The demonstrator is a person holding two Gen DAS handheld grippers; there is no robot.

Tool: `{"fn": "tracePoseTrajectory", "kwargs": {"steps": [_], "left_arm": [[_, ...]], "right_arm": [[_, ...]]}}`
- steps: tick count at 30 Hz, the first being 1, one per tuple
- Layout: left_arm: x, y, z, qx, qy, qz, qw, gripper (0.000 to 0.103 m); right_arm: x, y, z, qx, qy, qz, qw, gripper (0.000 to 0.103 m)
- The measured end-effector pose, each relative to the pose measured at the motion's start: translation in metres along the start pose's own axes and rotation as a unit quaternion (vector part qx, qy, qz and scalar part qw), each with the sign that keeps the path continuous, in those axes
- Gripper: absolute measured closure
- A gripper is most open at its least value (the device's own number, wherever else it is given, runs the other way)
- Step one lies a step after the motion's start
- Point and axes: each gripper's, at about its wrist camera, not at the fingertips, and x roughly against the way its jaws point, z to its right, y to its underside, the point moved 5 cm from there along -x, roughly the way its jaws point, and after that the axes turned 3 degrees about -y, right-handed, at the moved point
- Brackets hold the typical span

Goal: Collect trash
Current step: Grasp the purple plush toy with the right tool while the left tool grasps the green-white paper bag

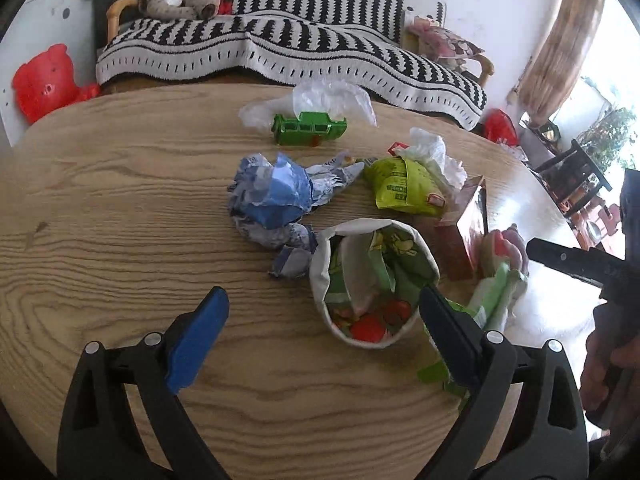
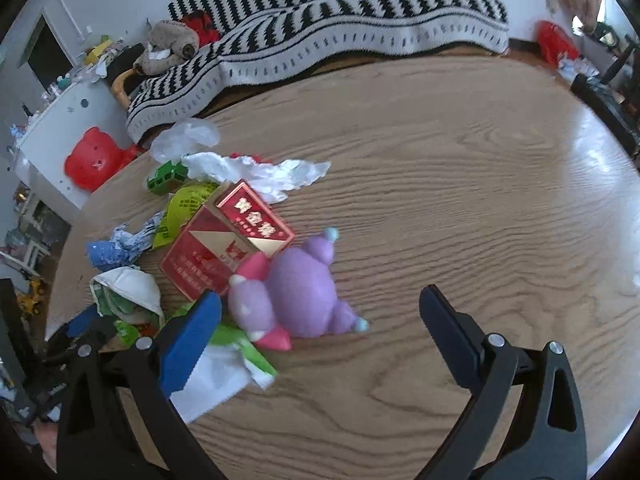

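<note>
A small white fabric bag point(image 1: 324, 268) stands open on the wooden table point(image 1: 120, 208), with green wrappers and red bits inside. My left gripper point(image 1: 324, 312) is open, its fingers on either side of the bag's near rim. Crumpled blue-white paper point(image 1: 276, 196), a yellow-green packet point(image 1: 400, 188), white tissue point(image 1: 432, 152) and clear plastic point(image 1: 332, 98) lie beyond. My right gripper point(image 2: 320, 316) is open around a purple and pink plush toy point(image 2: 296, 292). A red cigarette box point(image 2: 224, 248) lies just behind the toy. The bag also shows in the right wrist view point(image 2: 132, 284).
A green toy car point(image 1: 308, 128) sits near the far table edge. A green-and-white wrapper point(image 2: 236, 352) lies under my right gripper's left finger. A striped sofa point(image 1: 280, 44) stands behind the table, and a red bear-shaped stool point(image 1: 44, 80) is on the left.
</note>
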Motion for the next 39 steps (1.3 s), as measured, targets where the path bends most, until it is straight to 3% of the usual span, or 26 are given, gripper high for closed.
{"fn": "tracePoseTrajectory", "kwargs": {"steps": [3,8,10,11,12,14,17,24,39], "left_arm": [[-0.011,0.0,-0.001,0.008,-0.004,-0.004,0.9999,0.011],[-0.021,-0.001,0.002,0.014,0.001,-0.004,0.9999,0.027],[-0.021,-0.002,0.005,0.013,0.006,-0.003,0.9999,0.036],[-0.022,-0.002,0.007,0.013,0.009,-0.003,0.9999,0.041],[-0.022,-0.001,0.008,0.016,0.018,-0.006,0.9997,0.058],[-0.02,-0.001,0.009,0.02,0.013,-0.009,0.9997,0.06],[-0.014,0.0,0.006,0.026,0.005,-0.009,0.9996,0.061],[0.012,-0.005,0.0,0.033,0.0,0.01,0.9994,0.061],[0.043,-0.031,0.018,0.028,-0.016,0.047,0.9984,0.061]], "right_arm": [[-0.012,0.0,-0.003,0.007,-0.008,-0.014,1.0,0.007],[-0.03,0.002,-0.006,0.024,0.004,-0.029,0.999,0.007],[-0.031,0.002,-0.007,0.034,0.009,-0.026,0.999,0.011],[-0.032,0.002,-0.01,0.037,0.007,-0.026,0.999,0.02],[-0.031,0.002,-0.012,0.039,-0.003,-0.026,0.999,0.026],[-0.028,0.001,-0.016,0.04,-0.009,-0.025,0.999,0.036],[-0.02,0.0,-0.02,0.053,0.006,-0.013,0.998,0.042],[0.008,-0.007,-0.008,0.03,0.002,0.021,0.999,0.044],[0.059,0.001,0.029,0.007,0.02,0.051,0.998,0.044]]}}
